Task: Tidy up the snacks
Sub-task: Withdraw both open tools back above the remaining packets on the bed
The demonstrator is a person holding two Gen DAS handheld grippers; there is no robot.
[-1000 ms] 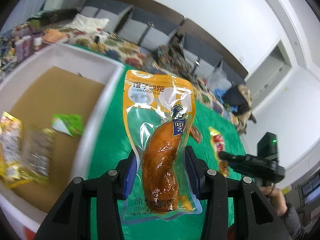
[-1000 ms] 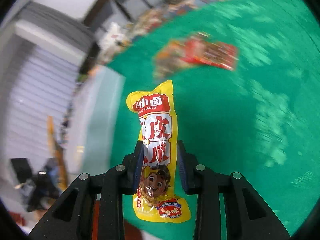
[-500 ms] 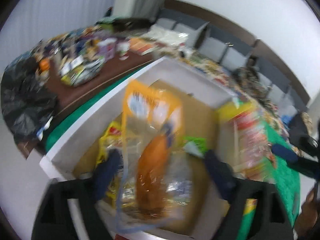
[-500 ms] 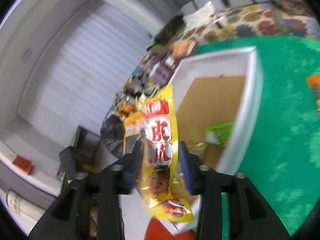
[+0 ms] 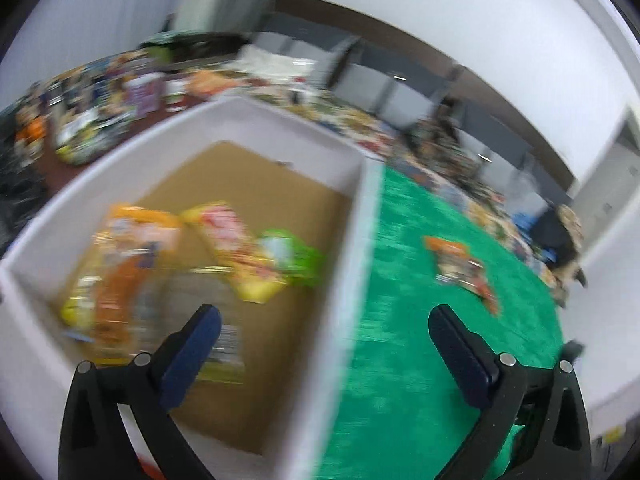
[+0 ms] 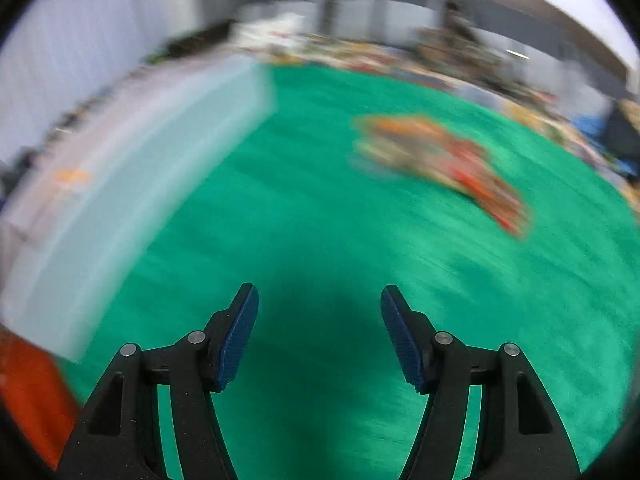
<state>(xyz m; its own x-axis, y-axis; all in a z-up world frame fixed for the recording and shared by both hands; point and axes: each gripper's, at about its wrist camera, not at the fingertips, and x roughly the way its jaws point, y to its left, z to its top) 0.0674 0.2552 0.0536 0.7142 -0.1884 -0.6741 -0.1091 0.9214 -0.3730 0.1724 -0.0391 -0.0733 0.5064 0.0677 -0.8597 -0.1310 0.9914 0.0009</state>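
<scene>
A: Snacks first: where are they?

B: Most lie in the white-walled box with a brown cardboard floor (image 5: 362, 216). An orange-and-clear pouch with a brown piece of meat inside (image 5: 120, 276) lies toward the box's near left corner. Just right of it, a yellow-and-red packet (image 5: 240, 252) lies aslant across the middle of the floor. A small green packet (image 5: 292, 252) lies against that one, near the box's right wall. A clear, silvery packet (image 5: 208, 308) lies below them, partly behind the left finger. Everything is smeared with blur, so no print can be read.

A: Anything outside the box?

B: Yes. A pile of orange and red packets (image 6: 444, 160) lies on the green cloth covering the table (image 6: 320, 216), toward the cloth's far right edge, well apart from the box.

A: And the left gripper (image 5: 324, 320)?

B: Its jaws have just been opening and now stand very wide, with nothing between them. It hangs over the box's right wall, the left blue pad (image 5: 192, 348) above the cardboard floor and the right one above the cloth.

A: The right gripper (image 6: 320, 300)?

B: Its jaws have just been opening too. They stand parted and hold nothing, above bare green cloth, with the box's white wall (image 6: 132, 200) off to the left.
</scene>
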